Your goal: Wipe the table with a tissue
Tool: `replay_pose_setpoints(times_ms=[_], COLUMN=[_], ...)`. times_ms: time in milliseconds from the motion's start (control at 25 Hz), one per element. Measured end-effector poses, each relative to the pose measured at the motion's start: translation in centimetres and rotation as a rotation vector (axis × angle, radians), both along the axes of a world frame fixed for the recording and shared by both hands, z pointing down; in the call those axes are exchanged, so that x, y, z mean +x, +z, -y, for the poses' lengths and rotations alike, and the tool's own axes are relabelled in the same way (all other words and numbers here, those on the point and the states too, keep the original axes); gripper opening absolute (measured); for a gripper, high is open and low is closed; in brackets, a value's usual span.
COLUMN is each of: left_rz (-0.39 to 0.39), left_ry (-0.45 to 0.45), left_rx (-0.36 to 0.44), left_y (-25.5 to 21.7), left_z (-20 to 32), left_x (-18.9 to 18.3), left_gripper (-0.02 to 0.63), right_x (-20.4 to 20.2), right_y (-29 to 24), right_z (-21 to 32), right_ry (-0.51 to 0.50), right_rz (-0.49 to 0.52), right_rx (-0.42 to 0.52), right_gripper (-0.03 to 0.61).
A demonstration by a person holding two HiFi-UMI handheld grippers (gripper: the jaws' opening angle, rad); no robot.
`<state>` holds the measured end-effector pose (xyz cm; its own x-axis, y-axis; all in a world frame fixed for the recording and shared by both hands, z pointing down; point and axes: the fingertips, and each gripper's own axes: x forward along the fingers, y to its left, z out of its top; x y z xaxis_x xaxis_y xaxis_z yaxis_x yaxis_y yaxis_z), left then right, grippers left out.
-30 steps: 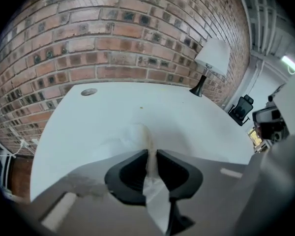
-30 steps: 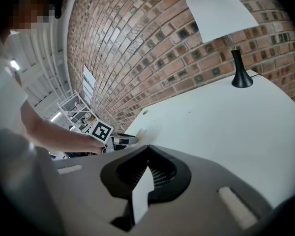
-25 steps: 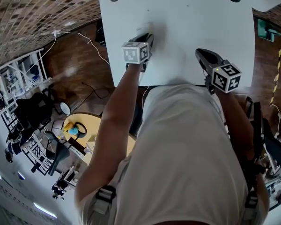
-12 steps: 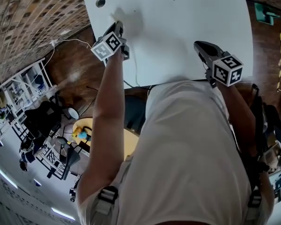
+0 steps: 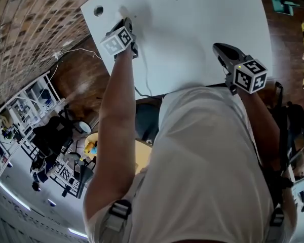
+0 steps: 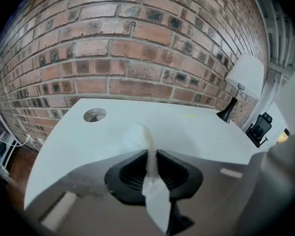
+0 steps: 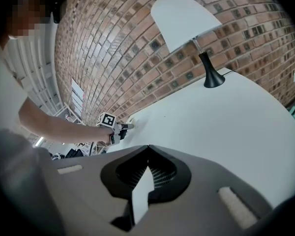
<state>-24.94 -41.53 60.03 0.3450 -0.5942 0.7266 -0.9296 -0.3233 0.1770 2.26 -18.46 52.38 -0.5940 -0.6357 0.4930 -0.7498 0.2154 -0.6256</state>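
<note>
While the person leans over the white table [image 5: 202, 29] in the head view, we see the left gripper [image 5: 126, 22] stretched out to the far left corner, its tip down at the tabletop and just beside a round hole [image 5: 98, 10] in the surface. The right gripper [image 5: 221, 48] sits over the near edge on the right, well apart from the left one.

In the left gripper view, we find the jaws pressed together on a white tissue [image 6: 139, 137]. A crumpled wad pokes out in front of the tips and lies against the table, and a loose tail hangs back through the jaws towards the camera. The hole lies ahead and to the left. A brick wall [image 6: 137, 48] rises behind the table, and a lamp [image 6: 246, 80] with a white shade stands at the far right corner.

In the right gripper view, we see the jaws closed tip to tip above the table, with nothing sticking out past them. A white sliver shows in the slot behind the tips, and we cannot tell whether it is paper or tabletop. Far off to the left, the other gripper touches the table edge.
</note>
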Motion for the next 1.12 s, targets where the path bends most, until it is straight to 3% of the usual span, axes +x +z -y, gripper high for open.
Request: replay_pose_setpoints(times_ms=[560,720,880,1120], left_rz=[0.024,0.006,-0.007,-0.027], left_ry=[0.064,0.038,0.048,0.142], left_rx=[-0.035,-0.038,-0.031,-0.026], left_y=[0.4,0.4,0.3,0.6], left_z=[-0.8,-0.7,-1.2,-1.6], left_x=[4.6,5.7,9.1,16.2], left_gripper=[0.062,0.063,0.063,0.063], right_x=[1.1,0.9,2.0,4.3], right_y=[0.5,0.2,0.2,0.1], right_z=[0.3,0.7,0.4,0.1], right_ry=[0.008,0.008,0.016,0.042], right_rz=[0.021,0.035,0.041,0.041], right_rx=[-0.008,-0.005,-0.001,0.002], right_gripper=[0.006,0.006,0.006,0.006])
